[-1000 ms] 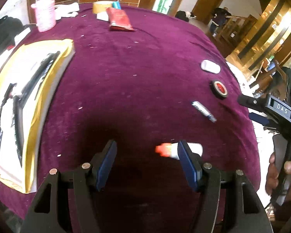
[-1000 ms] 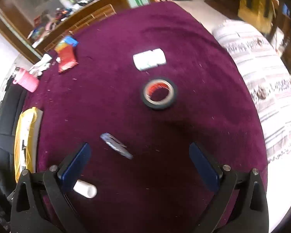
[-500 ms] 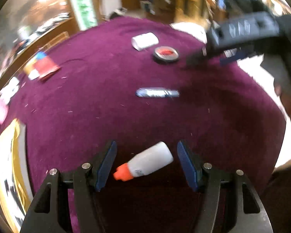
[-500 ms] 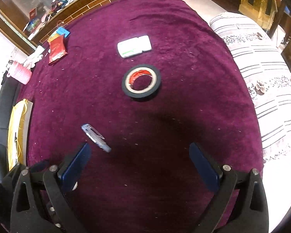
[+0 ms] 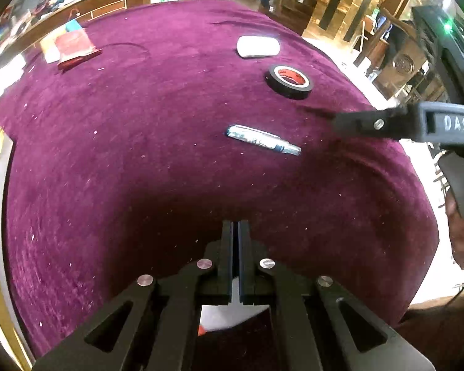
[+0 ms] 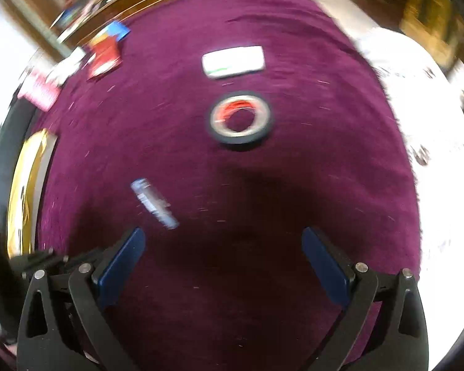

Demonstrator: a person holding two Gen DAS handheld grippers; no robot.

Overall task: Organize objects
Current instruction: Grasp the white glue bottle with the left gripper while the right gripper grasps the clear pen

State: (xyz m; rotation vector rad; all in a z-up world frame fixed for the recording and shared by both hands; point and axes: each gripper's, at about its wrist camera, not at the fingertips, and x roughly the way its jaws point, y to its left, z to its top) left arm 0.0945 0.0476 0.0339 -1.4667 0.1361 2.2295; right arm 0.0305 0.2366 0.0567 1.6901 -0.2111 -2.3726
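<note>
Purple velvet surface (image 5: 139, 154) lies under your left tongs (image 5: 235, 232), pinched nearly together (white bottle (image 5: 229, 317) beneath them), while your right tongs (image 6: 222, 247) hover spread wide.

My right gripper (image 6: 222, 262) is hanging over a purple velvet table (image 6: 324, 160), its two blue-padded fingers (image 6: 120, 266) spread wide with nothing between them. The picture is blurring. A small silver-blue tube (image 6: 154, 203) is lying at a slant just ahead of my left finger. Farther ahead, a black tape roll (image 6: 240, 117) with a red core is lying flat. Beyond it is sitting a white rectangular case (image 6: 233, 61). A red packet (image 6: 105, 57) is resting near the far left edge.
</note>
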